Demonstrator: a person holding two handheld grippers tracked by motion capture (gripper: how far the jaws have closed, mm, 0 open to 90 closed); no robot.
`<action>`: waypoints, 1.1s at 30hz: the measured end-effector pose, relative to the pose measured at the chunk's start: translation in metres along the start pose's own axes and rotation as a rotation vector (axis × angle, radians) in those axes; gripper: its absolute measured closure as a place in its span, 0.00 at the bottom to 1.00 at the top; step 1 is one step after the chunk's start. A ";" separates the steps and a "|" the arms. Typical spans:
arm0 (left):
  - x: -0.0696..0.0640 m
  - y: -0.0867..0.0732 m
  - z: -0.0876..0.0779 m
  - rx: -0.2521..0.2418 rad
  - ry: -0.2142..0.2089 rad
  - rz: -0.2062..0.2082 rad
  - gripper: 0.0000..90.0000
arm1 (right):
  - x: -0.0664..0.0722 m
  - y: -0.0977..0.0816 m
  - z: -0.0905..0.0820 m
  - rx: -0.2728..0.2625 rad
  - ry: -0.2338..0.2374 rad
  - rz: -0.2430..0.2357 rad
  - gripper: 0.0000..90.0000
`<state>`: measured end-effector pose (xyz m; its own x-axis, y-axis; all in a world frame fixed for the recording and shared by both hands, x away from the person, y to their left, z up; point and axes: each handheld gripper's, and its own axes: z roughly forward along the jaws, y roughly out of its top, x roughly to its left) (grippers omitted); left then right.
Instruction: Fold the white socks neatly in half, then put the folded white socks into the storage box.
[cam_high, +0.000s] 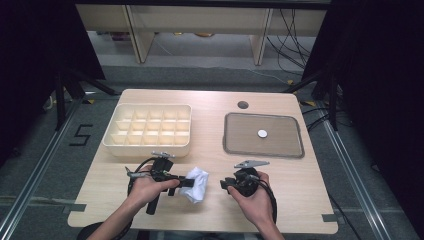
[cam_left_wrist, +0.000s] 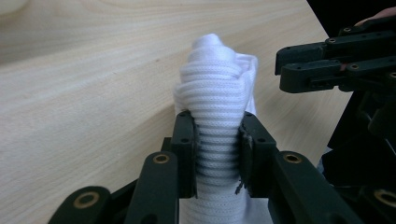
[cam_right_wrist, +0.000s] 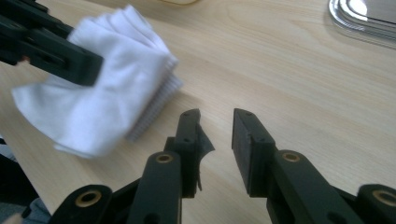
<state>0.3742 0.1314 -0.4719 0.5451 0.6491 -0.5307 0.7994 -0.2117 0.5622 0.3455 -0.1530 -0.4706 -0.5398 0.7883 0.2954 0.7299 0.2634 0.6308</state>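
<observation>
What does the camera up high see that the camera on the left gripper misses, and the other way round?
High view alone: the divided cream box, the clear tray with a white disc, and both of the person's hands. Left gripper view alone: the ribbed knit of the white sock pinched between the left gripper pads. Shared: the sock, the wooden table and the right gripper, apart from the sock.

The sock's (cam_left_wrist: 217, 121) lower end is hidden between the left gripper's (cam_left_wrist: 218, 154) jaws and cut off at the frame's bottom edge.
</observation>
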 end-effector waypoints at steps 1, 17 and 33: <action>0.001 0.000 -0.001 -0.014 -0.009 0.005 0.78 | -0.002 -0.001 0.000 -0.014 0.003 -0.012 0.80; 0.005 0.004 -0.021 -0.060 0.004 -0.002 0.78 | -0.011 -0.007 -0.006 -0.008 -0.034 0.043 0.79; 0.010 0.008 -0.037 -0.100 0.037 0.008 0.78 | -0.021 -0.009 -0.008 -0.017 -0.049 0.030 0.73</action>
<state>0.3767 0.1627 -0.4490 0.5397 0.6749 -0.5031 0.7649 -0.1436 0.6279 0.3472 -0.1762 -0.4767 -0.4965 0.8220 0.2790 0.7376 0.2301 0.6348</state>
